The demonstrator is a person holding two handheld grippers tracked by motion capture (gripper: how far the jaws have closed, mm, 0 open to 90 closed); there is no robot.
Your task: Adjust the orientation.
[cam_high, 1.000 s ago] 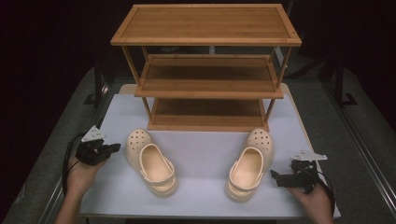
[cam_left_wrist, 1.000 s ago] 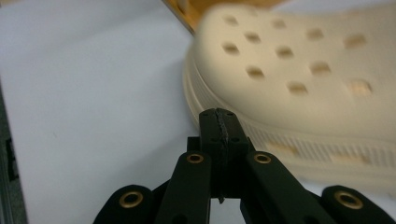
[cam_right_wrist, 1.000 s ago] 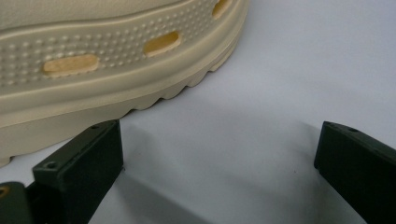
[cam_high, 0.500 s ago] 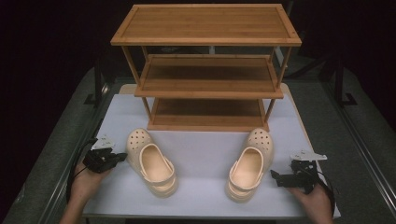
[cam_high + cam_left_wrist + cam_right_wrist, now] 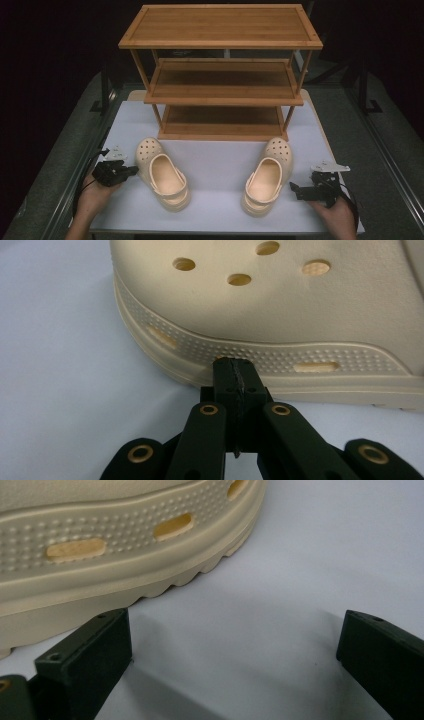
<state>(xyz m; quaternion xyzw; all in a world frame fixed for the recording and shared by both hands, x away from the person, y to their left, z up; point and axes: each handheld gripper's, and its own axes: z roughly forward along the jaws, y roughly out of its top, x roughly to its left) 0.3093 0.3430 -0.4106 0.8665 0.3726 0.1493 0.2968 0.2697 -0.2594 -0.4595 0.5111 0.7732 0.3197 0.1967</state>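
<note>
Two cream clogs lie on the white table top (image 5: 220,167) in front of a wooden shoe rack (image 5: 220,75). The left clog (image 5: 162,175) (image 5: 300,305) has my left gripper (image 5: 133,171) (image 5: 235,367) at its outer side, jaws shut with nothing between them, tips right at the sole's edge. The right clog (image 5: 265,180) (image 5: 100,530) lies beside my right gripper (image 5: 293,188) (image 5: 235,625). That gripper is open and low over the table, its left jaw close to the sole, with bare table between the jaws.
The rack has three bare shelves and stands at the back of the table top. Dark floor and metal rails (image 5: 385,150) run along both sides. A hand holds each gripper near the table's front edge.
My left gripper has shifted a little toward the front edge and closer to the left clog. The right gripper and both clogs have kept still.
</note>
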